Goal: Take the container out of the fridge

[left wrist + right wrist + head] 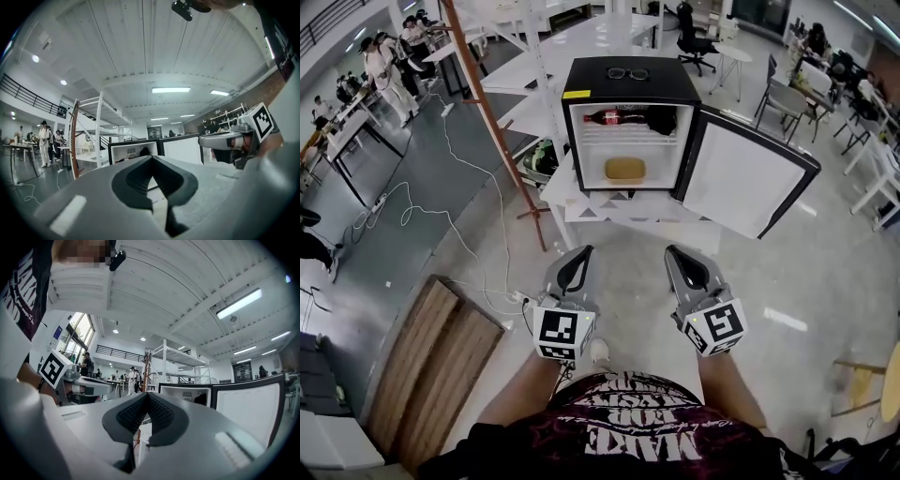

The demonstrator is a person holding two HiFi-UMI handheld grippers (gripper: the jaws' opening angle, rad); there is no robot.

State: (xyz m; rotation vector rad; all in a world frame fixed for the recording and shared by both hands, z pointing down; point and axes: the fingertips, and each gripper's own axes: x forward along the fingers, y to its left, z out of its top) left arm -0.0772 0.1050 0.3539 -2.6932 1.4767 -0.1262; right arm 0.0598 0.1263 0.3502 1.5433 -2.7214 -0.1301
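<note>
A small black fridge (626, 84) stands on a white table (619, 221), its door (741, 178) swung open to the right. On the fridge's lower floor sits a tan container (624, 170); a cola bottle (614, 117) lies on the shelf above. My left gripper (580, 250) and right gripper (673, 250) are side by side in front of the table, level, pointing at the fridge and well short of it. Both are shut with nothing in them. In the left gripper view the pads (140, 178) meet before the fridge (131, 151); the right gripper view shows the same (148, 394).
Glasses (627, 72) lie on top of the fridge. A rust-coloured slanted pole (492, 112) and floor cables (422, 211) are to the left, and a wooden board (431, 366) lies at lower left. Chairs (787, 98) stand at the right, people (384, 66) at the far left.
</note>
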